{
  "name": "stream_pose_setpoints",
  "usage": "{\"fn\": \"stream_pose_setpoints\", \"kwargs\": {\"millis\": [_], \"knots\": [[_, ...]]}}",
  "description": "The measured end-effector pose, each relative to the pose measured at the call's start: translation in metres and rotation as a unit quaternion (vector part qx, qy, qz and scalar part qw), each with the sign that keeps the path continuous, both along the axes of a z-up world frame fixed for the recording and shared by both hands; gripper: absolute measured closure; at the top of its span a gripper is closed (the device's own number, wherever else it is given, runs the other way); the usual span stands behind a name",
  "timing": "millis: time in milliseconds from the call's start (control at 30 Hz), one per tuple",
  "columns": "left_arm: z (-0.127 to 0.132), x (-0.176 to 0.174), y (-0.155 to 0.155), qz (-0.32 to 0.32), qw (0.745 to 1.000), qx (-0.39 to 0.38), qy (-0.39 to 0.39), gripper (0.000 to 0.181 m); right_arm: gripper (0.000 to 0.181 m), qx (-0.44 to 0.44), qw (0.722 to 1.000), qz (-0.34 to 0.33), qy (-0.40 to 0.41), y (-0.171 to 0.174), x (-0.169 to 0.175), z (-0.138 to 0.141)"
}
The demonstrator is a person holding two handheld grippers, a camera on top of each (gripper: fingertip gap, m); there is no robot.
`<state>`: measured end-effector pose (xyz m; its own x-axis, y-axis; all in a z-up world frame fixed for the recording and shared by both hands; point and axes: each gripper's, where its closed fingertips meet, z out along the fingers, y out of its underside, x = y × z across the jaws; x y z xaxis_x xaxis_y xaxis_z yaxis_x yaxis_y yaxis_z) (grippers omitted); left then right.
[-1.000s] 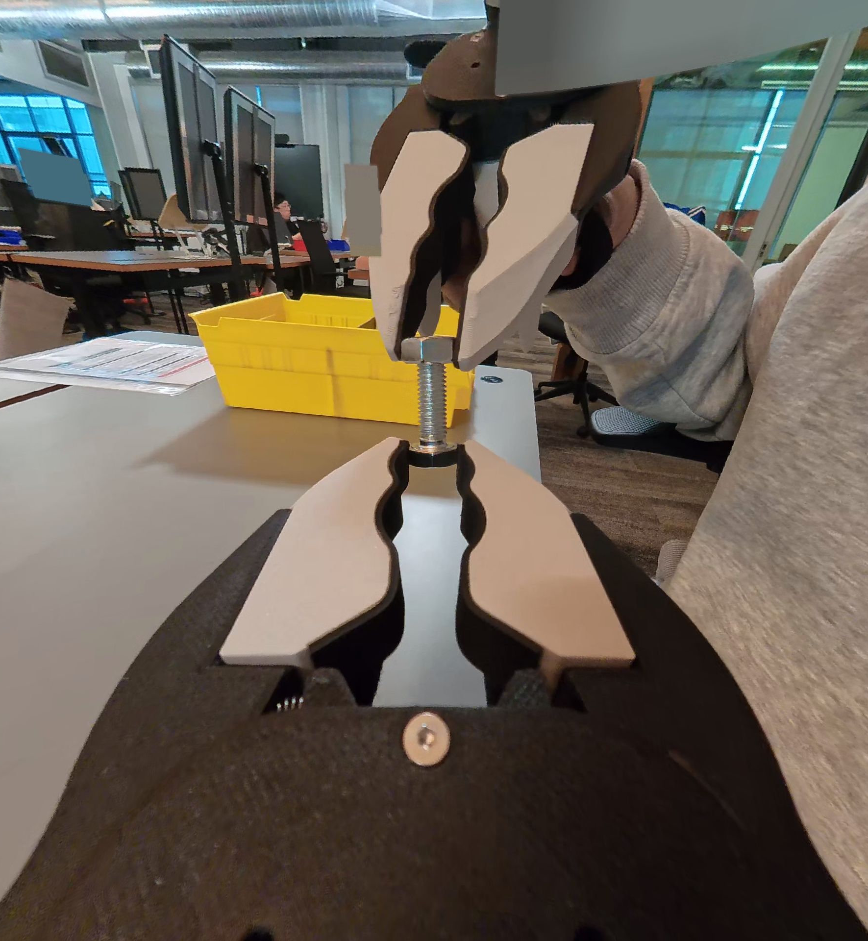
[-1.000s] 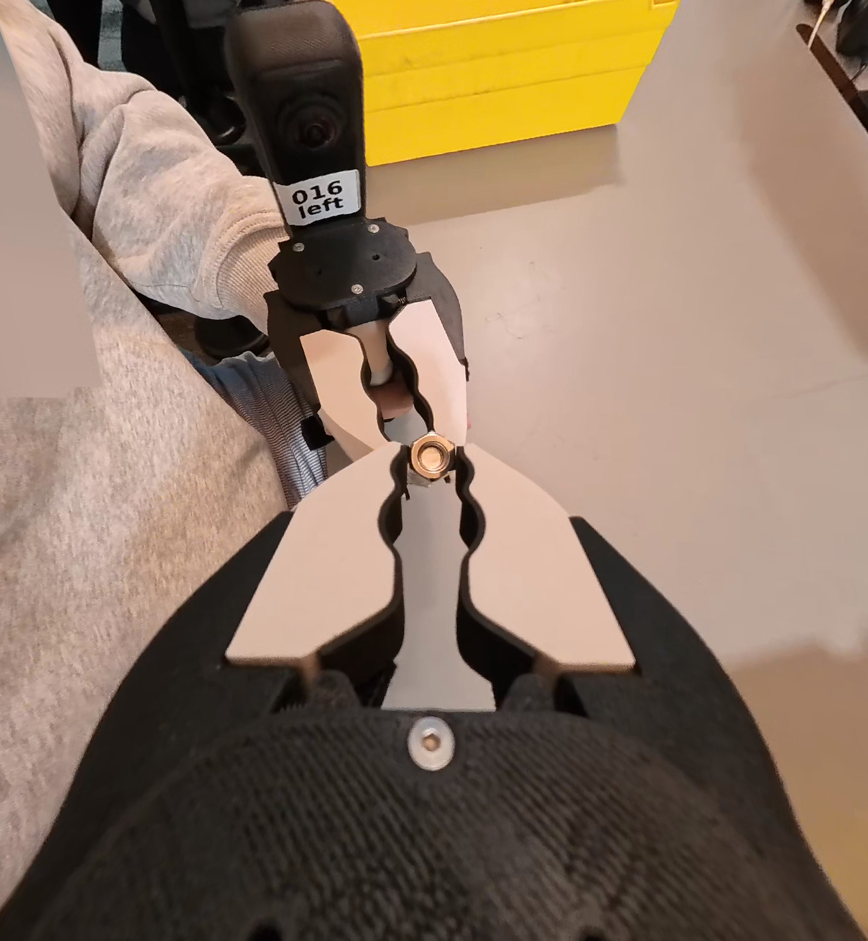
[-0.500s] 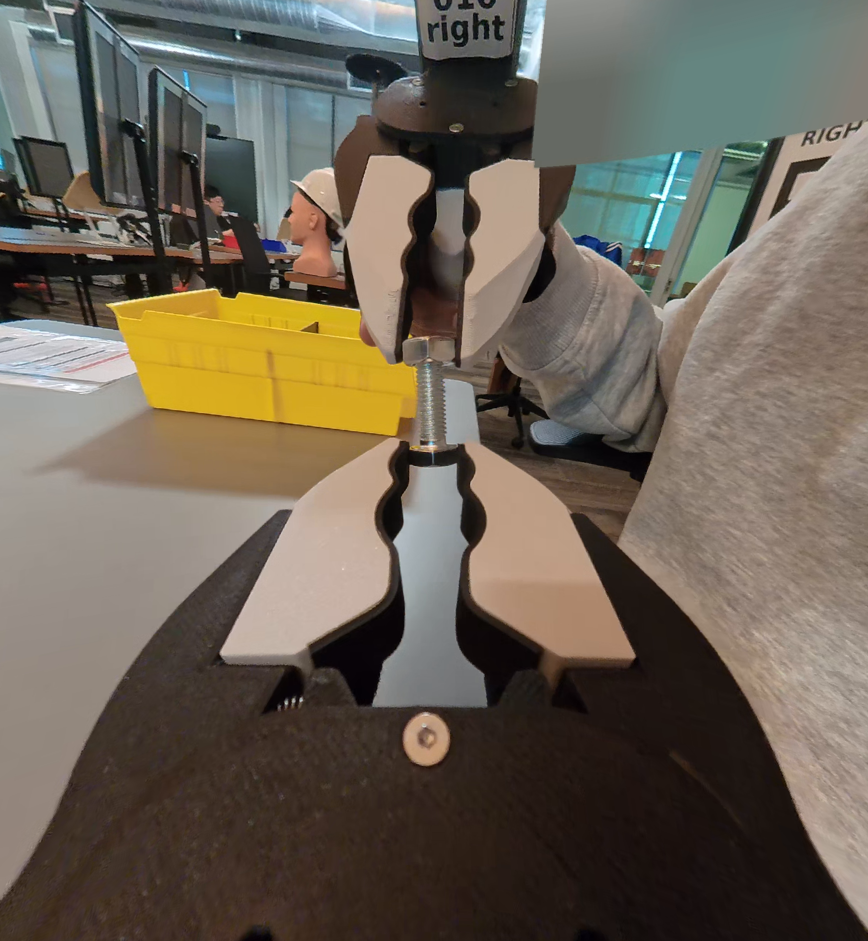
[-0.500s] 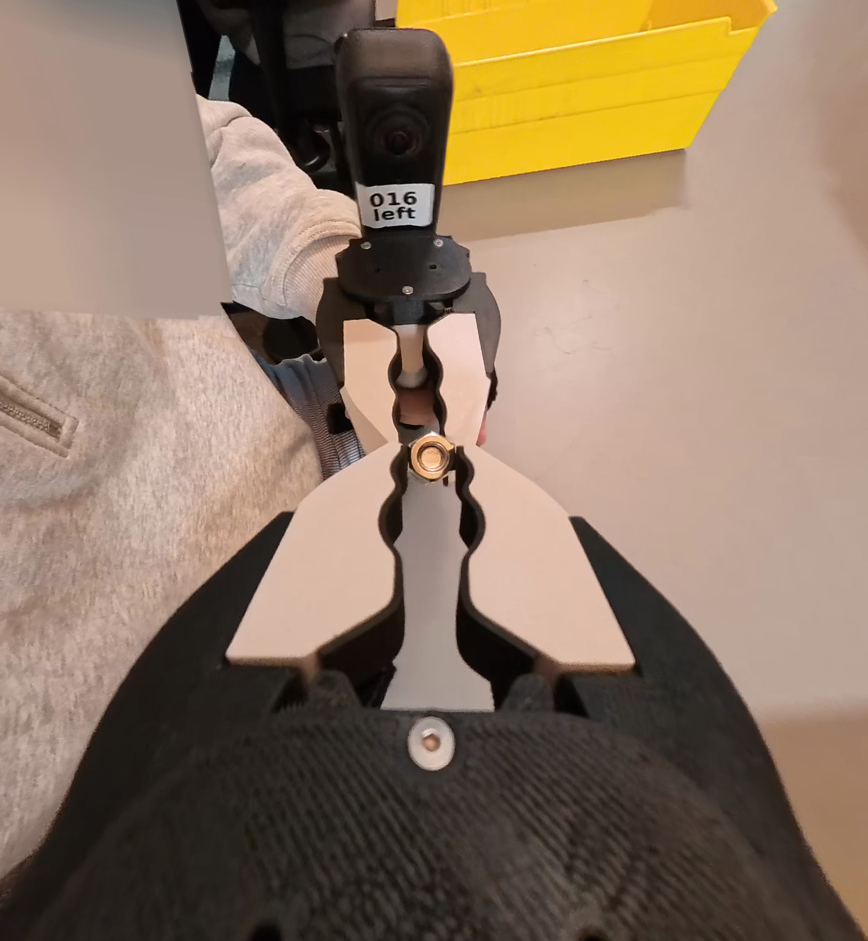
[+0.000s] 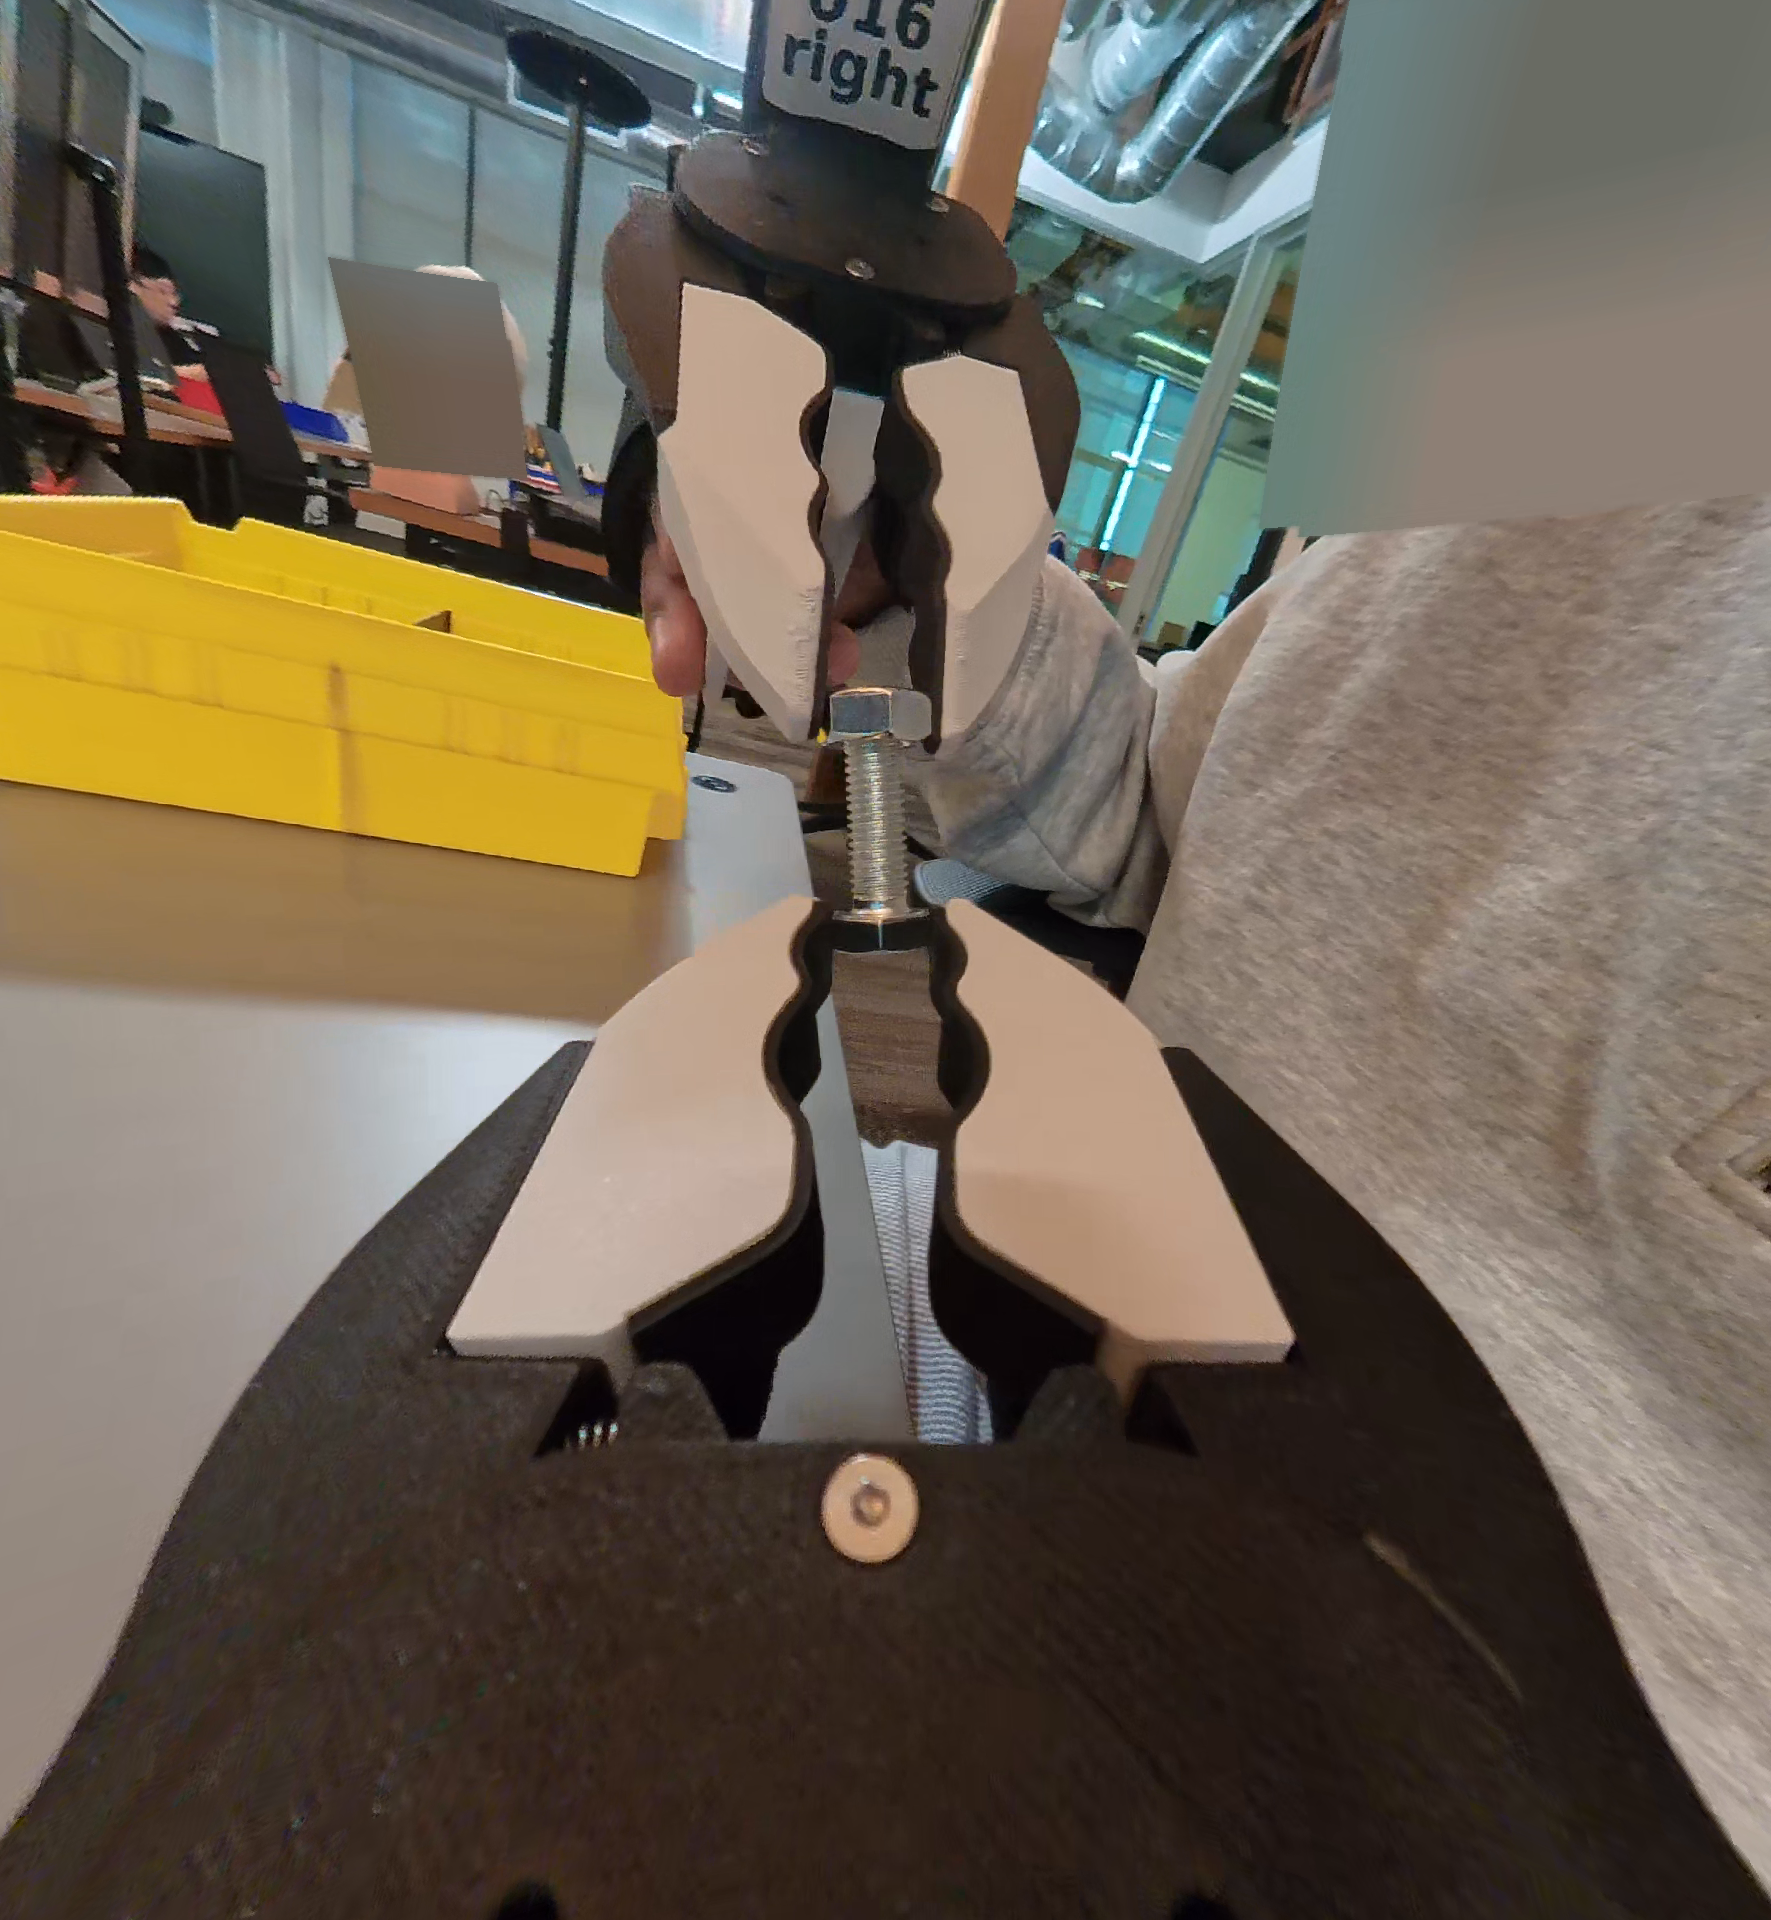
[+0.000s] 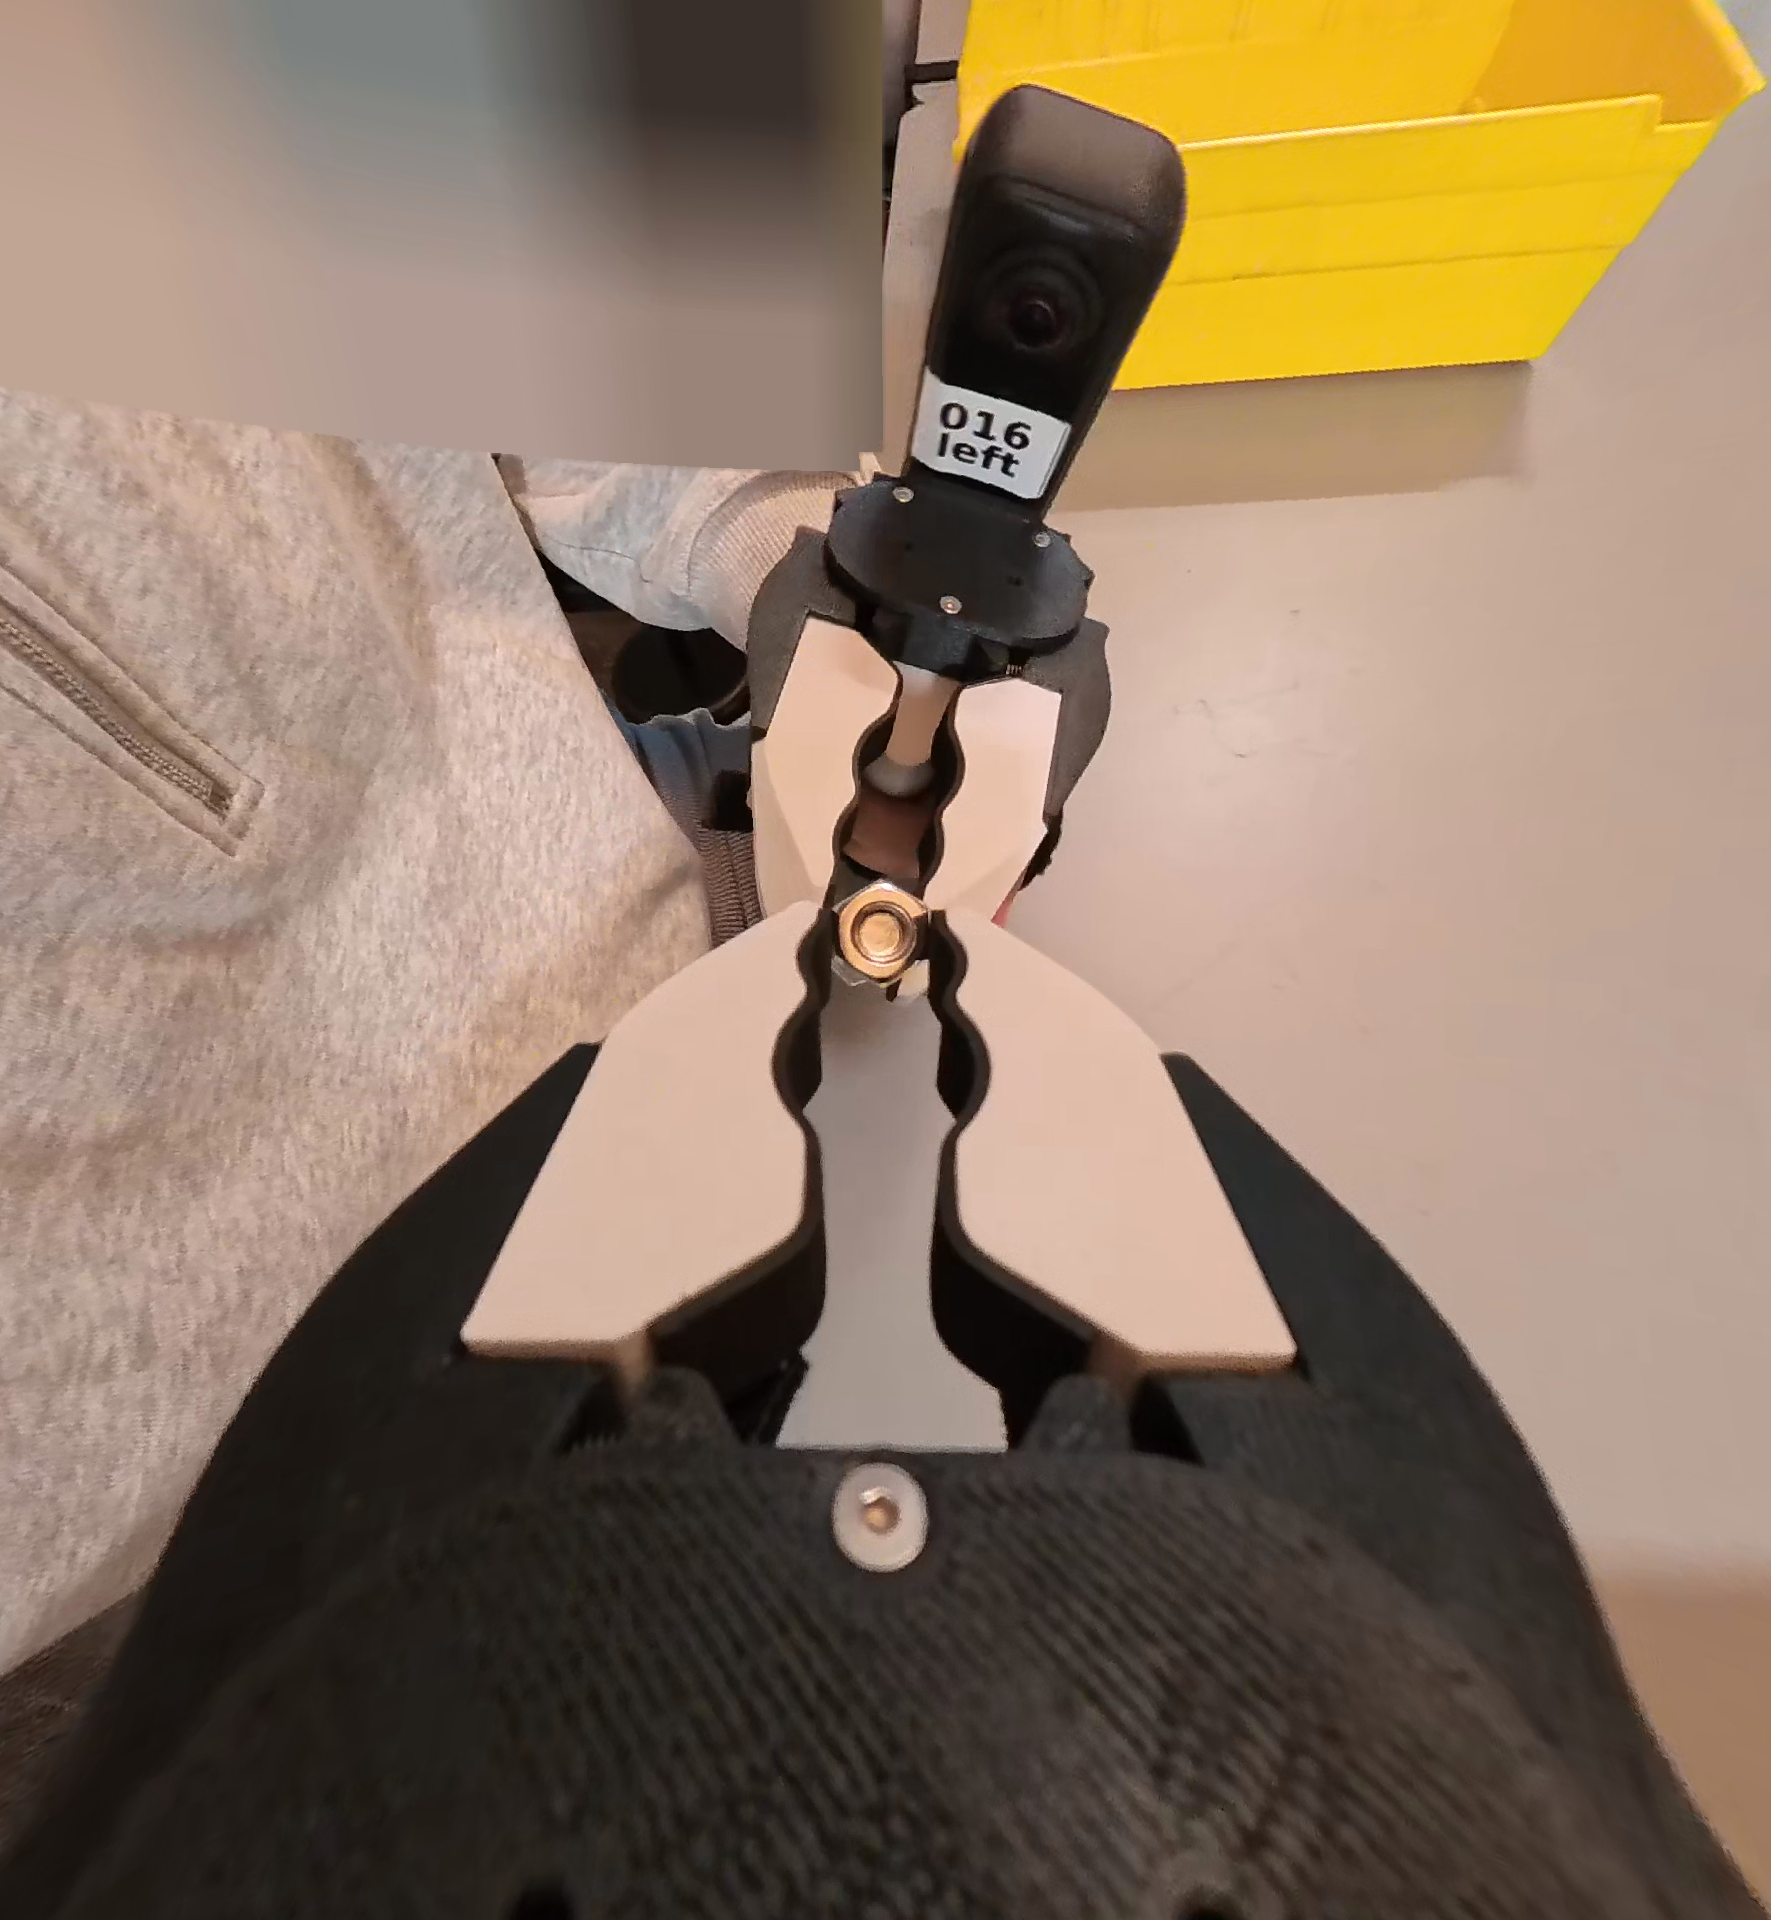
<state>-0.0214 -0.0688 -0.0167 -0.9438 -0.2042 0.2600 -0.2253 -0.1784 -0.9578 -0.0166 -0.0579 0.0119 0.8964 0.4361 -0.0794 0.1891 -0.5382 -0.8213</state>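
- Left wrist view: the left gripper [image 5: 879, 920] is clenched on a dark nut [image 5: 879, 928] at its fingertips. A silver bolt [image 5: 877, 805] stands upright from that nut. Above, the right gripper [image 5: 876, 717] pinches the bolt's hex head, seemingly so each end is steadied.
- The pair hangs just past the grey table [image 5: 185, 1091] edge, near a grey sleeve [image 5: 1057, 748]; a yellow bin [image 5: 320, 696] sits apart on the left.
- Right wrist view: the right gripper [image 6: 879, 961] grips the bolt's head [image 6: 879, 937], seen end-on. The left gripper [image 6: 886, 883] meets it from beyond. Bare table [image 6: 1483, 883] lies to the right; a grey sweatshirt [image 6: 289, 883] crowds the left.
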Motion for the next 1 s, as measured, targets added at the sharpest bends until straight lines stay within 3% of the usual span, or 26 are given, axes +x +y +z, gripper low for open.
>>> {"fn": "stream_pose_setpoints", "kwargs": {"millis": [300,533,700,867,1000], "knots": [[0.009,-0.021,-0.001,-0.12,0.988,-0.061,0.082,0.164,0.164,0.026,0.998,0.052,0.019,-0.004,-0.015,0.006],[0.022,-0.037,0.004,-0.232,0.951,-0.122,0.164,0.163,0.164,0.059,0.993,0.097,0.032,-0.008,-0.028,0.012],[0.024,-0.039,0.006,-0.261,0.936,-0.141,0.192,0.163,0.164,0.069,0.991,0.115,0.015,-0.005,-0.03,0.014],[0.027,-0.036,0.014,-0.285,0.919,-0.163,0.218,0.164,0.164,0.103,0.974,0.182,-0.081,0.001,-0.028,0.016],[0.026,-0.04,0.021,-0.323,0.902,-0.158,0.239,0.164,0.164,0.133,0.93,0.271,-0.212,0.004,-0.033,0.013]]}}
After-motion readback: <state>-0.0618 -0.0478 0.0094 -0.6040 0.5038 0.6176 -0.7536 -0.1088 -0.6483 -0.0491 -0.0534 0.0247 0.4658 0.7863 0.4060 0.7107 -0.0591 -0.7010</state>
